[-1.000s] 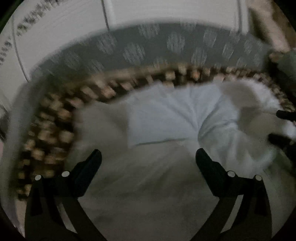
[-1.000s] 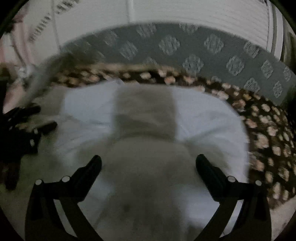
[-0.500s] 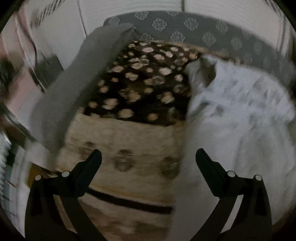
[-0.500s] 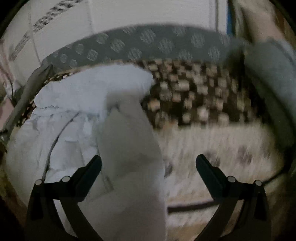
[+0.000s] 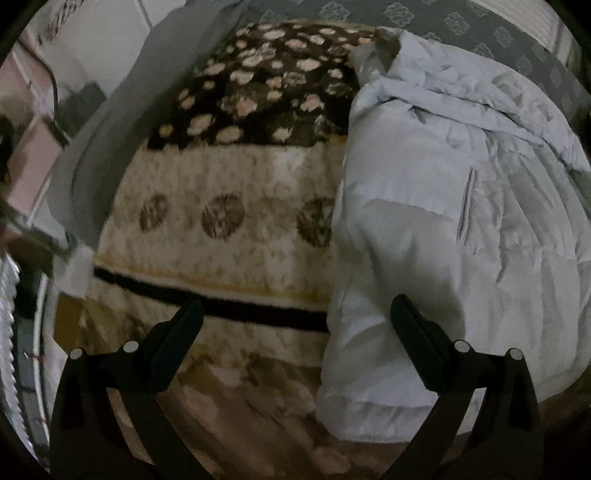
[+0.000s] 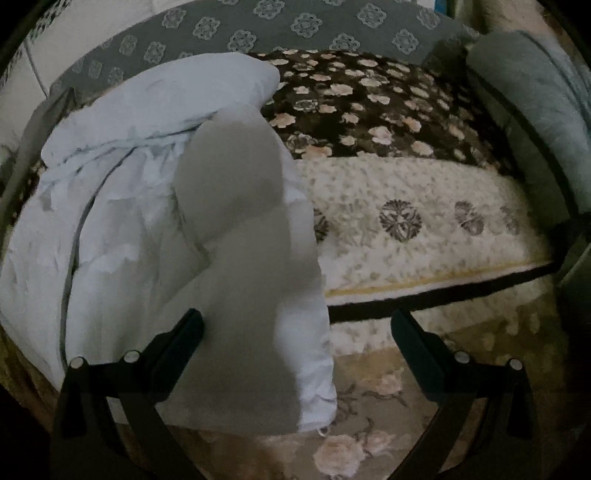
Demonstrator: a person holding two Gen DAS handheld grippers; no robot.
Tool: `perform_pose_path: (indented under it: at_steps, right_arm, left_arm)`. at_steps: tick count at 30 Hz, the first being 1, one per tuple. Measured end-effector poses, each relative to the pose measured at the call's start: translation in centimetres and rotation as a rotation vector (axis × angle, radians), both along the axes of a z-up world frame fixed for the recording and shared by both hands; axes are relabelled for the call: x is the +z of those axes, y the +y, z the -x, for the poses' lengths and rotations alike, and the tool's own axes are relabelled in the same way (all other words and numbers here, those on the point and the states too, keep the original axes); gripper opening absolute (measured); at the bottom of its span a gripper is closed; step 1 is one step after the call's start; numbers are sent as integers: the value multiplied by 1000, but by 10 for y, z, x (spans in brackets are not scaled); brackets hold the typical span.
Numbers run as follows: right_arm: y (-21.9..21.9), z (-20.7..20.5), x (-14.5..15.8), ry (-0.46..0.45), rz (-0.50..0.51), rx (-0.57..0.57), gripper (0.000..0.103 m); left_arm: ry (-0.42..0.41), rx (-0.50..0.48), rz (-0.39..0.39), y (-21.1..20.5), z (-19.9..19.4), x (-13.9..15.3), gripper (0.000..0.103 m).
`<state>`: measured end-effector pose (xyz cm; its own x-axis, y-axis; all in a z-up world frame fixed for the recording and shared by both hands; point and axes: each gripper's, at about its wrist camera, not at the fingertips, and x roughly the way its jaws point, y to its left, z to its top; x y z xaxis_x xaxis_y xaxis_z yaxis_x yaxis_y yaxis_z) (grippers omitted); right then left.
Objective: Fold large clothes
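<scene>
Grey bolster [image 5: 110, 122]: we see it along the left edge of the bed in the left wrist view, beside the floral blanket [image 5: 236, 206].
Floral blanket: we find it spread over the bed, dark with pale flowers at the far end, cream with round motifs nearer, then a black stripe.
Left gripper [image 5: 295, 325]: we see its fingers [image 5: 177, 332] spread wide apart and holding nothing; the left one hangs over the blanket, the right one over the edge of the garment.
Pale blue padded garment [image 5: 461, 229]: we see it lying crumpled on the blanket, on the right of the left wrist view and on the left of the right wrist view.
Right gripper [image 6: 295, 328]: we see its fingers [image 6: 417, 343] wide apart and empty, above the near right edge of the garment and the blanket.
Patterned grey headboard [image 6: 295, 26]: we see it across the far end of the bed.
Grey cushion [image 6: 535, 110]: we see it at the right edge of the bed.
</scene>
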<state>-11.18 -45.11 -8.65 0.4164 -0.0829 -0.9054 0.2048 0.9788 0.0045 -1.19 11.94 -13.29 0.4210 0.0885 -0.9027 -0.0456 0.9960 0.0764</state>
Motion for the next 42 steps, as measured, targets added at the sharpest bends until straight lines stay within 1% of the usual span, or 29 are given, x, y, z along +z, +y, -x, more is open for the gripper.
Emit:
perform_pose_path:
  at_steps: [2,5,8,9,13,15,18,22,24,26,27,28,29,30,31,32,33,34,35,36,37,38,40,42]
  right_arm:
    - [3,3,3,-4,13,4,101]
    - [-1,4,-1,37,-10,-37,101]
    - [-2,5,-3,58,-15,-46,101]
    - [0,6,-4,62,-14,-39,101]
    - [7,5,-8,85,-30,2,101]
    - [4,4,-14,104,-48,-1,101]
    - [-1,2,-27,146,-88,-4,101]
    - [-1,0,-45,214,-163,11,101]
    - [-1,0,-50,225,-189,14,101]
    - [-4,1,-55,234,-230,9,100]
    - [-6,2,-57,235,-253,4,95]
    - [-8,3,-58,232,-292,0,90]
    - [-9,4,-59,229,-316,-4,87]
    - [-10,5,-58,226,-322,-6,80]
    - [-11,6,-57,221,-333,-6,75]
    - [-10,7,-55,211,-342,2,63]
    - [-9,7,-52,202,-343,12,51]
    - [-6,8,-49,193,-338,22,46]
    - [-4,9,-45,182,-330,37,37]
    - [-1,9,-40,166,-316,49,28]
    - [0,10,-36,148,-301,59,24]
    - [4,11,-29,123,-281,73,19]
    - [12,14,-15,71,-229,108,17]
    - [11,15,-2,24,-200,119,16]
  left_arm:
    - [1,6,27,2,4,2,100]
    - [9,-17,83,-6,12,2,100]
    - [61,-45,152,-14,23,-4,98]
    - [83,-79,164,-21,25,-6,98]
    - [152,-149,144,-37,26,-18,98]
    - [177,-154,131,-40,25,-23,98]
    - [215,-145,139,-40,20,-33,98]
    - [242,-158,132,-43,18,-40,98]
    - [249,-164,122,-47,16,-42,98]
    - [237,-173,98,-51,17,-40,97]
    - [230,-182,86,-54,17,-39,96]
    - [227,-191,89,-56,17,-38,89]
    - [221,-206,98,-59,17,-35,84]
    - [217,-212,96,-61,16,-33,83]
    - [216,-216,103,-62,15,-32,77]
    - [213,-222,115,-62,16,-30,70]
    - [210,-224,125,-63,17,-28,67]
    - [208,-224,132,-63,17,-27,59]
    - [205,-225,138,-62,17,-24,49]
    - [189,-221,139,-62,18,-20,43]
    - [178,-212,142,-64,23,-16,34]
    - [163,-201,148,-63,25,-11,28]
    - [135,-185,164,-60,26,-3,23]
    - [115,-178,172,-55,31,6,20]
